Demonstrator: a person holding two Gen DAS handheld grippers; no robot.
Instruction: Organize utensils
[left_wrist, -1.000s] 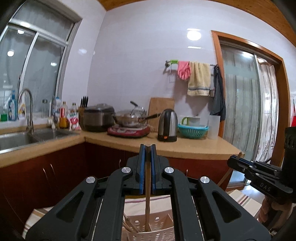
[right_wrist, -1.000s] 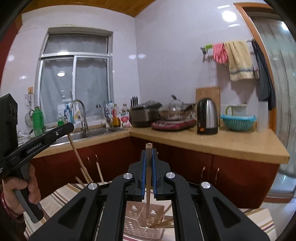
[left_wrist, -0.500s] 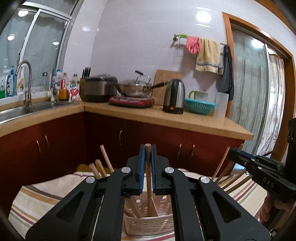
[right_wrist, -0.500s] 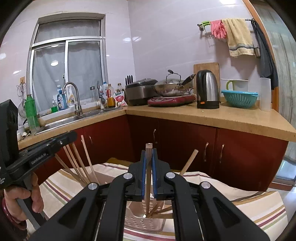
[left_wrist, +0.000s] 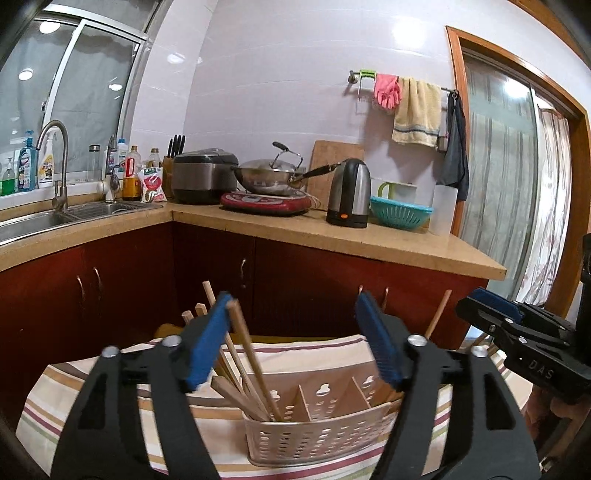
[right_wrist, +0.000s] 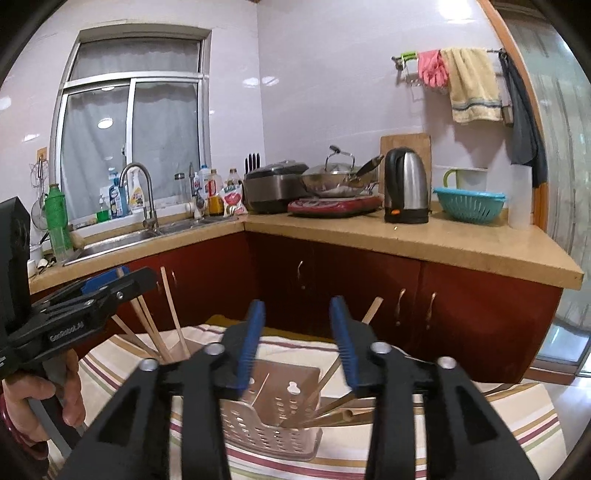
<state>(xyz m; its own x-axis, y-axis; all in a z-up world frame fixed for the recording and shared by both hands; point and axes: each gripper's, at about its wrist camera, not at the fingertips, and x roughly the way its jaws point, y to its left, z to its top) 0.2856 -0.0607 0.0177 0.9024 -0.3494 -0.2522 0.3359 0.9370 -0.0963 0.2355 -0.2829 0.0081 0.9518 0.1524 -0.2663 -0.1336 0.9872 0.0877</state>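
The striped table (left_wrist: 92, 398) carries the caddy (left_wrist: 317, 432), just below and ahead of both claws. The left claw (left_wrist: 291, 339) is opening, released, chopsticks (left_wrist: 251, 354) leaning beside its left pad. The right claw (right_wrist: 297, 343) is opening, nothing gripped.

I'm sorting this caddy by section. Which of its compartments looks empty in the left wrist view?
The middle compartment of the caddy: no chopsticks stand in it, while the left section holds leaning chopsticks.

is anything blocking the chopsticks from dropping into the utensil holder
Nothing visible does. Both grippers' jaws are opening above the utensil holder, and the chopsticks already lean inside its end compartment, clear of the left gripper and right gripper.
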